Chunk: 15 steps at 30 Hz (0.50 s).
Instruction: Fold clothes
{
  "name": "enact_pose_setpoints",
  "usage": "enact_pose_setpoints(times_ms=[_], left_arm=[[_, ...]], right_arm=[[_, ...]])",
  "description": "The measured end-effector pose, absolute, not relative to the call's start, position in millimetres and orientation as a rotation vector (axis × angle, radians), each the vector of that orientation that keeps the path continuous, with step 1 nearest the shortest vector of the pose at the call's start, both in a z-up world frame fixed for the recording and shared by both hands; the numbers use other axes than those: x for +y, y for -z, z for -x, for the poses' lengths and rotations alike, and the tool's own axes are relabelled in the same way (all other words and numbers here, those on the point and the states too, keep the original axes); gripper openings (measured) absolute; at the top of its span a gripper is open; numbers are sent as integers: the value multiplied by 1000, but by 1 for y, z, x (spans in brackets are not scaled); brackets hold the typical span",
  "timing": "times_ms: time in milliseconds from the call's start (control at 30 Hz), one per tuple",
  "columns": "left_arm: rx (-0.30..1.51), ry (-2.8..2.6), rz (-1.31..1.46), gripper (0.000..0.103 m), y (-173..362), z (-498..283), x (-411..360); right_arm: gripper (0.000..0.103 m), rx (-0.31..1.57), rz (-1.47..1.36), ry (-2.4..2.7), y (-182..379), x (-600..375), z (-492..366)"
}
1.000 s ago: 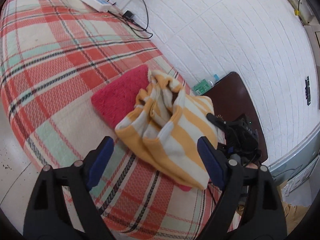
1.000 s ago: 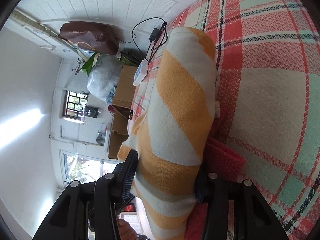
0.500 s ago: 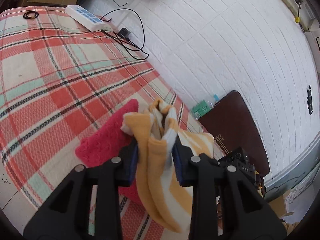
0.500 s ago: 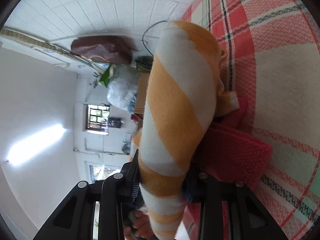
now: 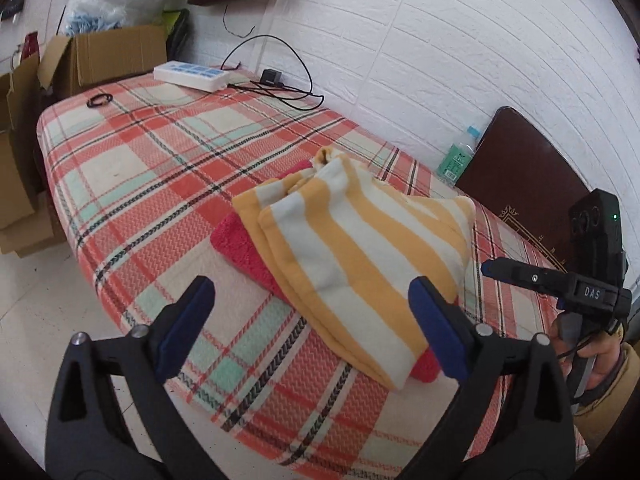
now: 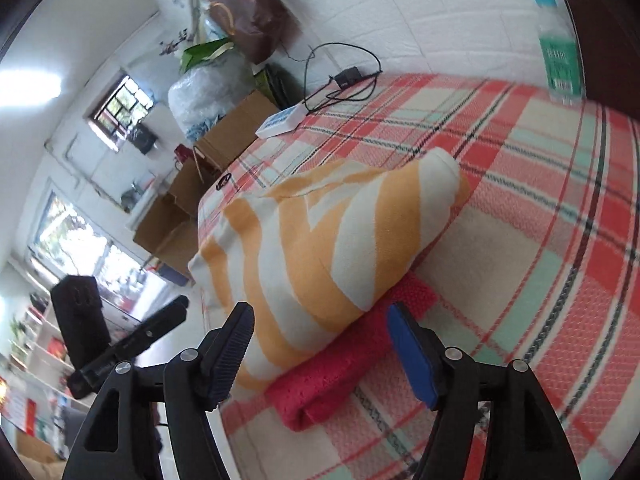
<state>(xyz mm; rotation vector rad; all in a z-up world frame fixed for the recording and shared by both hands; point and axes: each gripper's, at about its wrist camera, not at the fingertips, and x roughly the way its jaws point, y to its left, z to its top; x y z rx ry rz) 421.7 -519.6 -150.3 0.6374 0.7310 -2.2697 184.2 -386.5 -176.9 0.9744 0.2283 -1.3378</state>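
Note:
A folded yellow-and-white striped garment (image 5: 360, 256) lies on top of a folded red knit garment (image 5: 240, 244) on the plaid-covered bed (image 5: 140, 168). My left gripper (image 5: 312, 324) is open and empty, drawn back a little in front of the pile. My right gripper (image 6: 324, 344) is open and empty, close to the near end of the striped garment (image 6: 320, 248) and the red one (image 6: 340, 368). The right gripper also shows in the left wrist view (image 5: 552, 280) at the right, beside the pile.
A white power strip (image 5: 192, 76) with black cables lies at the bed's far end near the white brick wall. Cardboard boxes (image 5: 100, 60) stand beyond the bed. A dark chair (image 5: 520, 176) and a green bottle (image 5: 456, 160) are by the wall.
Both grippers were shut on the striped garment half a second ago; they have opened, let it go onto the red garment, and drawn back.

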Motion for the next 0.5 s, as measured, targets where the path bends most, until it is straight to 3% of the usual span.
enact_pose_setpoints(times_ms=[200,267,500], left_arm=[[766,2321,-640,102,138,-412,-491],[746,2330,-654,102,135,-406,-481],[823,2327,-706,102,139,-395,-459]], right_arm=[[92,418,-705,1396,153,-349,-227],[103,415,-661,1399,147,-339,-234],[103,389,-637,1419,140,-317,-243]])
